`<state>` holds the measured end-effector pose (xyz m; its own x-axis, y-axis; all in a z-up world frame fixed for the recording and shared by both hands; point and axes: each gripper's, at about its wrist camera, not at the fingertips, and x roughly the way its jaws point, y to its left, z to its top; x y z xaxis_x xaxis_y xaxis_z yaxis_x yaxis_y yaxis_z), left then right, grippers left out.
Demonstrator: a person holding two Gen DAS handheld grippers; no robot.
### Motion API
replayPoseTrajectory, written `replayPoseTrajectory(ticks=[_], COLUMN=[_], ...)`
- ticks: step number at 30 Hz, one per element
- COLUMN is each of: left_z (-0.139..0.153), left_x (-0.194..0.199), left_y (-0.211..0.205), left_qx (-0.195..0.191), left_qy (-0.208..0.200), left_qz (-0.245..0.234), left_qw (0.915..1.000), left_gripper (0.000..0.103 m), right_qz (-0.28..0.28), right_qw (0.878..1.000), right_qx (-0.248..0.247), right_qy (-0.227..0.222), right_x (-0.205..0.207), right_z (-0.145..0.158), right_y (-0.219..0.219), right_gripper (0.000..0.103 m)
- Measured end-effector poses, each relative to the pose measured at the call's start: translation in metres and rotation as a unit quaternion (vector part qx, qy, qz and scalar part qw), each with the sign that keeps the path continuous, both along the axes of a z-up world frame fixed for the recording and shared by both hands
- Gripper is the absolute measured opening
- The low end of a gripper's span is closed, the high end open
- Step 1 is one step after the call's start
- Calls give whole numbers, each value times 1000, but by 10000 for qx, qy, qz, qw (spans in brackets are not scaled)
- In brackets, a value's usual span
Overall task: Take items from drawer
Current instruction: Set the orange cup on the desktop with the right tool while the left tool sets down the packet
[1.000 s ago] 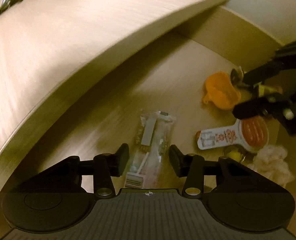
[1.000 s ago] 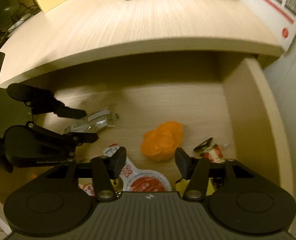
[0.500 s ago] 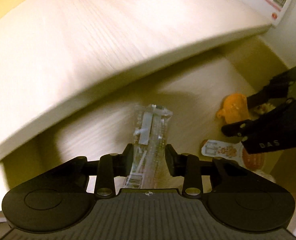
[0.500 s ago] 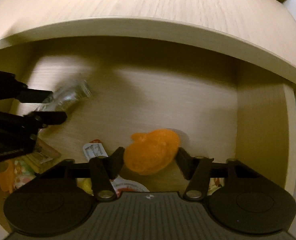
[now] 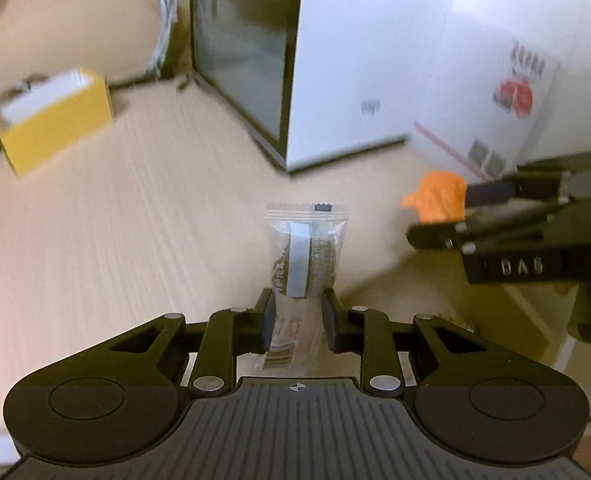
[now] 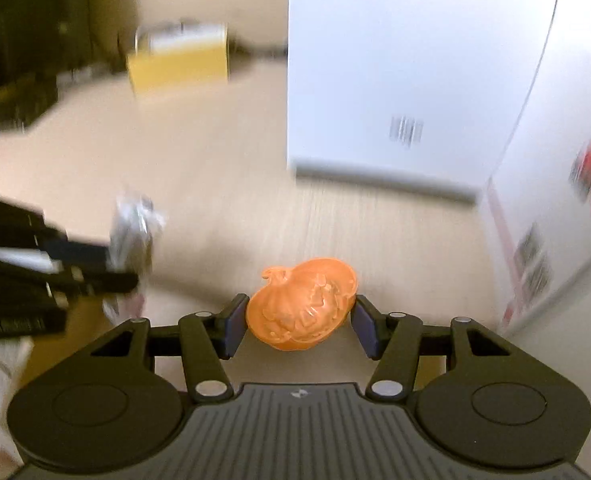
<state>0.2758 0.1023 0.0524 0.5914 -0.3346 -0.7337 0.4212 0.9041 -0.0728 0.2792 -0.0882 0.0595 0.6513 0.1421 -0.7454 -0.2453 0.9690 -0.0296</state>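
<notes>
- Between the left gripper and its closing jaws sits a clear snack packet, lifted from the drawer a second ago.
- Right gripper pinches the orange pumpkin toy.
- Beyond, both now hang over the desktop, near a white box; set-down likely follows.

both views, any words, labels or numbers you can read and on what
"DAS" on the side of the right hand-held gripper.
Print and barcode on the clear snack packet: too small to read.
Barcode on the white box: blurred.
Red logo, characters and code squares on the white carton: blurred.
</notes>
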Motion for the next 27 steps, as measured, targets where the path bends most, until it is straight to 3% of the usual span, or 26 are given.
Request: replayPoseTrajectory(ticks=[5, 11, 15, 18, 20, 24, 27], left_z=[21, -19, -37, -38, -28, -7, -2], left_x=[32, 96, 112, 111, 105, 66, 34], left_y=[0, 11, 14, 16, 19, 21, 24], left_qx=[-25, -451, -232, -102, -224, -242, -304], left_qy=[-158, -97, -99, -241, -286, -468, -345], left_qz=[201, 521, 641, 712, 687, 126, -240], left_qw=[9997, 9976, 9976, 9971, 9970, 9985, 9987], left_gripper=[28, 33, 32, 33, 33, 33, 33], right_qz=[23, -32, -88, -88, -140, -384, -481], right_qw=[9991, 9996, 9997, 9995, 9994, 9987, 9980], right_qx=[-89, -203, -246, -302, -317, -330, -404], right_qy=[-407, -181, 22, -21, -43, -57, -40], right_x=[34, 81, 94, 86, 78, 59, 38], right_z=[19, -6, -27, -29, -27, -20, -20], right_y=[7, 18, 23, 23, 22, 21, 22], right_gripper=[56, 56, 63, 73, 80, 86, 87])
